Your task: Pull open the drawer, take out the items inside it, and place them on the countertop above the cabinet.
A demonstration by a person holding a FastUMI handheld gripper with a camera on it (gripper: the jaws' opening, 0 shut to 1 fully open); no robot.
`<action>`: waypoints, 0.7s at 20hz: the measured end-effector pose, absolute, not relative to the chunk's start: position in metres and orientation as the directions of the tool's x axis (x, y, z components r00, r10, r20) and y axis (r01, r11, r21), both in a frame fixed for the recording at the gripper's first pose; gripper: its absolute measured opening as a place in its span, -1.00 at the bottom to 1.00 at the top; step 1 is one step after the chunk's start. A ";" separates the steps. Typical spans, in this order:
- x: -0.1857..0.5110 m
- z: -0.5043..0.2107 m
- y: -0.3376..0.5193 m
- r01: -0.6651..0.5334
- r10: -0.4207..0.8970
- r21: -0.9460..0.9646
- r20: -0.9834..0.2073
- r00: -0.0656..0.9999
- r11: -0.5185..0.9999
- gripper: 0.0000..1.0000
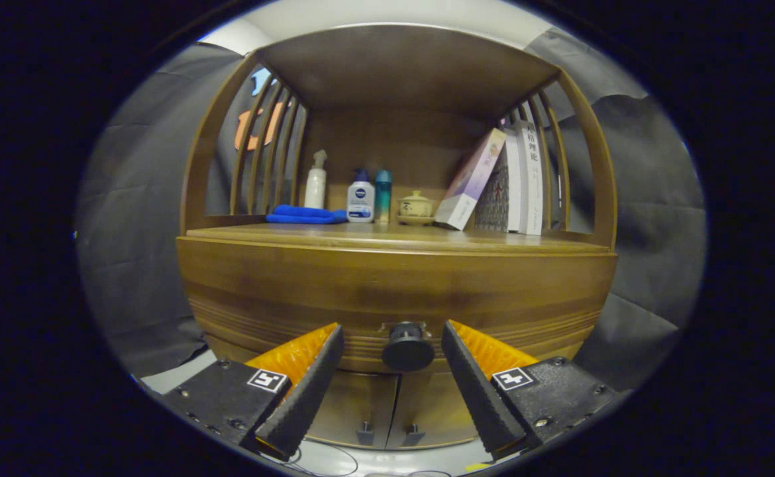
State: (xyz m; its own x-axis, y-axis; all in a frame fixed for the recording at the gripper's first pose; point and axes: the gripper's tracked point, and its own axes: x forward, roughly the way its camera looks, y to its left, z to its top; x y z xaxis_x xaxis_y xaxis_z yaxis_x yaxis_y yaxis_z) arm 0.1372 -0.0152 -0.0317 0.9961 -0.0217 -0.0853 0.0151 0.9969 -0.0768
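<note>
Countertop (334,237) with bottles (361,196), books (523,179)

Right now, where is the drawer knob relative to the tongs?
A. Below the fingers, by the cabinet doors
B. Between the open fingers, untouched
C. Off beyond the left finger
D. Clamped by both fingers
B: the drawer knob sits in the gap of the open tongs, neither finger touching it, and the drawer looks closed.

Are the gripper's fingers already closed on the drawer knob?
No: the gripper is open, its fingers standing either side of the drawer knob with gaps.
</note>
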 end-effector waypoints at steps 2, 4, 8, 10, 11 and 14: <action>0.145 -0.035 -0.020 0.023 -0.030 -0.078 -0.098 0.995 0.997 0.95; 0.152 -0.040 -0.023 0.019 -0.029 -0.087 -0.110 0.994 0.996 0.93; 0.155 -0.042 -0.026 0.027 -0.035 -0.078 -0.103 0.994 0.997 0.58; 0.153 -0.042 -0.024 0.018 -0.023 -0.047 -0.106 0.994 0.999 0.32; 0.153 -0.042 -0.024 0.020 -0.025 -0.047 -0.109 0.994 0.999 0.19; 0.152 -0.044 -0.024 0.008 -0.015 -0.057 -0.131 0.991 0.998 -0.12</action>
